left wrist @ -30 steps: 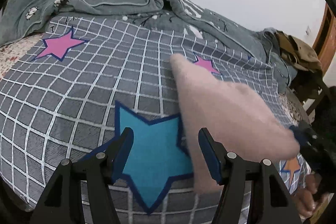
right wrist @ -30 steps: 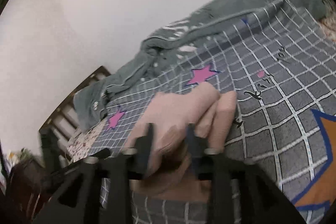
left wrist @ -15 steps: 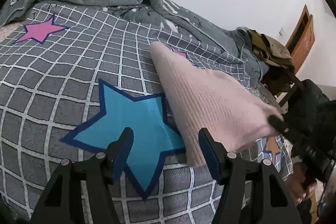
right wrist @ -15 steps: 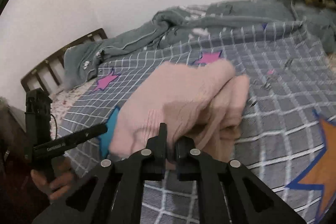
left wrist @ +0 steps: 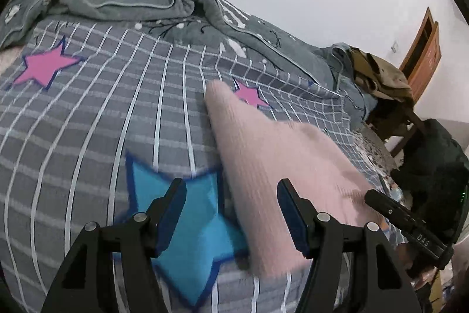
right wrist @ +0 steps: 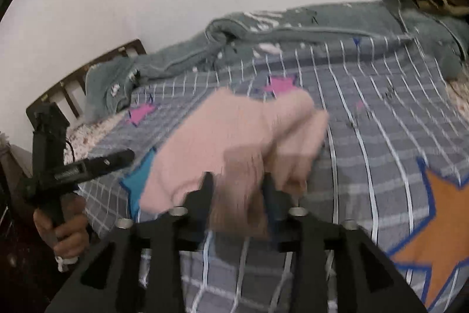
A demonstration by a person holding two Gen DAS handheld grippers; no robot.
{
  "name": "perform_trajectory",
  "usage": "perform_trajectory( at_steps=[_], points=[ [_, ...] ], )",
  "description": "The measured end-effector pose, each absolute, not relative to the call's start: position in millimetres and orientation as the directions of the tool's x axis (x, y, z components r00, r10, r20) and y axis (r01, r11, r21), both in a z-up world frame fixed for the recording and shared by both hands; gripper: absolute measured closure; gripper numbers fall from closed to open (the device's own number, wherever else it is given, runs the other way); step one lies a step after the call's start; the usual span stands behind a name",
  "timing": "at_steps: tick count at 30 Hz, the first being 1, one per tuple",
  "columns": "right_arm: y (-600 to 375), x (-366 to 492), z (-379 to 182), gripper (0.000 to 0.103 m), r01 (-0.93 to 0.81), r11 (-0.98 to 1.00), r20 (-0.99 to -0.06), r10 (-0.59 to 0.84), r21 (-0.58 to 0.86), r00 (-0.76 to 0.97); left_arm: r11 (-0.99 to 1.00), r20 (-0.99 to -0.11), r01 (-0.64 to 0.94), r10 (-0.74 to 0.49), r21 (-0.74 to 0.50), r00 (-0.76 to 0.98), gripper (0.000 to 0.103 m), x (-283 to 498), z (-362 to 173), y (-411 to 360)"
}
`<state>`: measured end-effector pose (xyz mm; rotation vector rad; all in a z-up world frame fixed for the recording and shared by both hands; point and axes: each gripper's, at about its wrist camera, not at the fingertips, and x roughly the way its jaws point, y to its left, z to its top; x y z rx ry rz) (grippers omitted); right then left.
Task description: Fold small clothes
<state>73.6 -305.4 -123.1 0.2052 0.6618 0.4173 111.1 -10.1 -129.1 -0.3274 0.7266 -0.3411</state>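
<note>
A pink knit garment (left wrist: 272, 166) lies partly folded on the grey checked bedspread (left wrist: 96, 122). My left gripper (left wrist: 231, 210) is open and empty, just above the bed, with the garment's near edge by its right finger. In the right wrist view the garment (right wrist: 234, 134) is bunched and blurred. My right gripper (right wrist: 237, 189) has its fingers spread a little with a fold of the garment between them. The right gripper also shows at the right of the left wrist view (left wrist: 404, 222), at the garment's right edge.
A grey quilt (left wrist: 140, 5) is heaped along the back of the bed. A wooden headboard (right wrist: 82, 90) stands at the left. A chair with brown clothes (left wrist: 381, 78) and a dark bag (left wrist: 433, 166) stand beside the bed.
My right gripper was shut tight on the garment half a second ago; its fingers now stand apart around the fold. The left gripper has shifted slightly over the blue star.
</note>
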Motion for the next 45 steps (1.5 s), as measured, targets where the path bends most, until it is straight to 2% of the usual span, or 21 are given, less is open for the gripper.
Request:
perform_trajectory(
  at_steps=[4,8,9,10,13,14,16,18,21,27,33,42,45],
  points=[
    [-304,116,-122,0.064,-0.270,0.893,-0.565,0.440,0.361,0.698,0.910,-0.573,0.187,-0.383,-0.370,0.724,0.041,141,-116,-19],
    [-301,161,-146,0.062,-0.180,0.919,-0.669,0.381,0.351,0.639,0.904,-0.555,0.187,-0.388,-0.383,0.736,0.041,157,-119,-21],
    [-302,164,-150,0.077,-0.177,0.912,-0.664,0.392,0.369,0.637,0.901,-0.551,0.187,-0.393,-0.392,0.736,0.041,157,-122,-20],
    [-305,162,-151,0.086,-0.188,0.903,-0.635,0.408,0.386,0.655,0.894,-0.546,0.187,-0.402,-0.407,0.735,0.041,157,-126,-18],
    [-325,129,-137,0.089,-0.241,0.893,-0.454,0.407,0.379,0.793,0.878,-0.553,0.186,-0.428,-0.440,0.715,0.041,159,-135,-16],
    [-330,127,-137,0.089,-0.223,0.899,-0.452,0.388,0.376,0.803,0.876,-0.557,0.185,-0.433,-0.445,0.709,0.041,160,-136,-16],
    [-333,136,-151,0.088,-0.163,0.914,-0.528,0.352,0.371,0.773,0.868,-0.563,0.189,-0.448,-0.459,0.694,0.041,164,-137,-21],
    [-329,149,-170,0.085,-0.140,0.927,-0.608,0.336,0.347,0.719,0.865,-0.578,0.188,-0.457,-0.464,0.677,0.041,166,-138,-27],
    [-330,143,-162,0.076,-0.138,0.938,-0.593,0.310,0.318,0.743,0.865,-0.591,0.197,-0.466,-0.462,0.659,0.041,167,-137,-37],
    [-333,139,-162,0.065,-0.128,0.938,-0.602,0.308,0.323,0.737,0.853,-0.631,0.202,-0.497,-0.481,0.595,0.041,172,-147,-52],
    [-343,136,-163,0.062,-0.128,0.915,-0.598,0.351,0.382,0.721,0.851,-0.648,0.230,-0.511,-0.472,0.565,0.041,169,-149,-63],
    [-344,140,-172,0.050,-0.112,0.889,-0.626,0.398,0.445,0.671,0.828,-0.656,0.196,-0.541,-0.526,0.527,0.040,177,-160,-65],
    [-345,146,-177,0.049,-0.101,0.871,-0.630,0.423,0.481,0.652,0.828,-0.656,0.183,-0.537,-0.530,0.530,0.040,181,-161,-67]
  ],
)
